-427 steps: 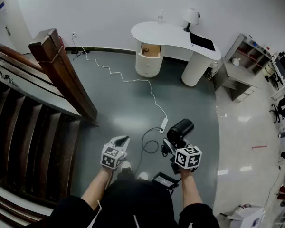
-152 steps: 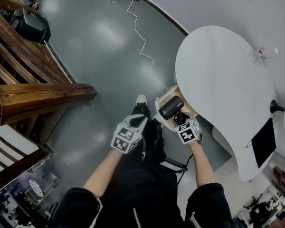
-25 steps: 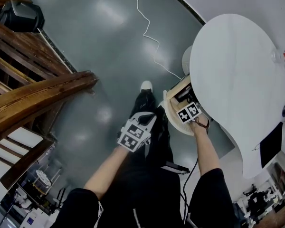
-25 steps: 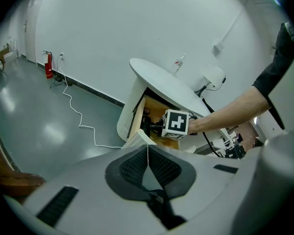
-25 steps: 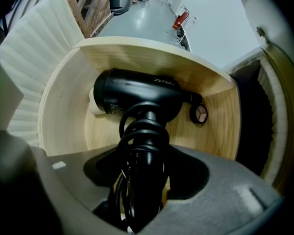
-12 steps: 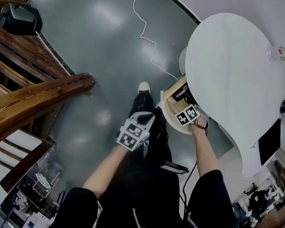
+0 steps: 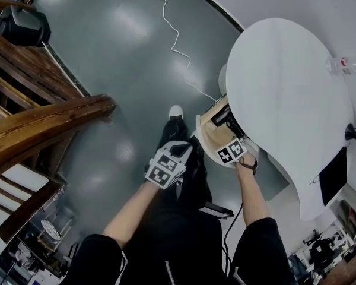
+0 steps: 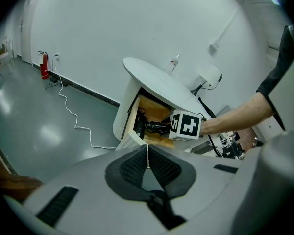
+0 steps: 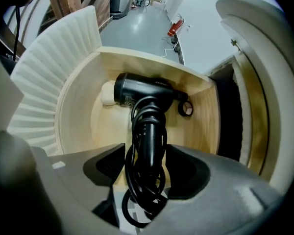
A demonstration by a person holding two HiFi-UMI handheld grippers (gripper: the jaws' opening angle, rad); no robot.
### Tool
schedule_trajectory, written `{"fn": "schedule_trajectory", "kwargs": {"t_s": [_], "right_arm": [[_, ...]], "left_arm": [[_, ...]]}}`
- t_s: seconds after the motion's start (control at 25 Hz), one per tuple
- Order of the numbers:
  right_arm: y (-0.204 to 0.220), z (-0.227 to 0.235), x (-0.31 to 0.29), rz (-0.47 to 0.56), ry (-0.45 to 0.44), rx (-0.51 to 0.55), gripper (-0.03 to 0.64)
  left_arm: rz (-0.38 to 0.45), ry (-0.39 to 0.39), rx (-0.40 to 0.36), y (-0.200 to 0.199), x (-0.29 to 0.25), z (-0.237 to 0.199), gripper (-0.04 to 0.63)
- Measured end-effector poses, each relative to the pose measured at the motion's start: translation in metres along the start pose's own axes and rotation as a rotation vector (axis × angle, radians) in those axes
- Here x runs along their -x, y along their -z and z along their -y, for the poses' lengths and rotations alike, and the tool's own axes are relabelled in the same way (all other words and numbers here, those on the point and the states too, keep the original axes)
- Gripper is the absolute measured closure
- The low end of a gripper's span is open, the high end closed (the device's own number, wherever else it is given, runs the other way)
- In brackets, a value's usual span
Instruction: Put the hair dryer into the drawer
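Observation:
The black hair dryer (image 9: 142, 92) lies inside the open wooden drawer (image 9: 137, 55), head at the far end, its cord coiled round the handle. The handle runs back between the jaws of my right gripper (image 9: 145, 153), which stand apart with a sliver of drawer floor showing beside the cord. In the head view the right gripper (image 7: 231, 151) hovers at the drawer (image 7: 204, 136) under the white table, with the dryer (image 7: 221, 116) beyond it. My left gripper (image 7: 181, 149) hangs over my legs, away from the drawer, pads pressed together on nothing (image 8: 147, 153).
The white oval table (image 7: 285, 88) overhangs the drawer and carries a bottle (image 7: 344, 64). A small black ring (image 9: 185, 109) and a pale round object (image 9: 107, 93) lie in the drawer. A white cable (image 7: 172, 34) trails across the grey floor. Wooden stair rails (image 7: 41, 123) stand at left.
The right gripper has drawn back a little from the drawer toward me while the hair dryer stays in the drawer. The left gripper has hardly moved.

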State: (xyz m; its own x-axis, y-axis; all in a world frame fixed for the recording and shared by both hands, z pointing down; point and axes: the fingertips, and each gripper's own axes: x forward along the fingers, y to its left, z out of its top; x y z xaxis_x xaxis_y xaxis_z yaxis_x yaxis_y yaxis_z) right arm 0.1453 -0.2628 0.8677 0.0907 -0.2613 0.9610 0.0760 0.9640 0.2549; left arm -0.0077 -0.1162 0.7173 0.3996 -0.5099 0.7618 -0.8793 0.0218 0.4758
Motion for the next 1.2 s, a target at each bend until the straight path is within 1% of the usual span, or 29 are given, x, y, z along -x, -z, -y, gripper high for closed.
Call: {"fn": "schedule_trajectory", "kwargs": {"t_s": [0.12, 0.32, 0.44, 0.88, 1.2], "right_arm": [[0.003, 0.002, -0.006, -0.023, 0.008, 0.018, 0.362], [-0.001, 0.014, -0.001, -0.001, 0.043, -0.013, 0.399], [0.000, 0.017, -0.003, -0.004, 0.052, -0.022, 0.399], [0.002, 0.016, -0.005, -0.029, 0.059, 0.005, 0.396], [0.000, 0.015, -0.001, 0.005, 0.089, -0.015, 0.393]], "left_arm": [[0.004, 0.005, -0.003, 0.001, -0.001, 0.001, 0.581], [-0.001, 0.000, 0.005, 0.005, 0.002, -0.002, 0.581], [-0.005, 0.001, 0.005, 0.005, 0.000, -0.003, 0.581], [-0.004, 0.011, -0.007, 0.000, 0.000, -0.001, 0.581], [-0.006, 0.004, -0.014, 0.000, 0.004, -0.002, 0.581]]}}
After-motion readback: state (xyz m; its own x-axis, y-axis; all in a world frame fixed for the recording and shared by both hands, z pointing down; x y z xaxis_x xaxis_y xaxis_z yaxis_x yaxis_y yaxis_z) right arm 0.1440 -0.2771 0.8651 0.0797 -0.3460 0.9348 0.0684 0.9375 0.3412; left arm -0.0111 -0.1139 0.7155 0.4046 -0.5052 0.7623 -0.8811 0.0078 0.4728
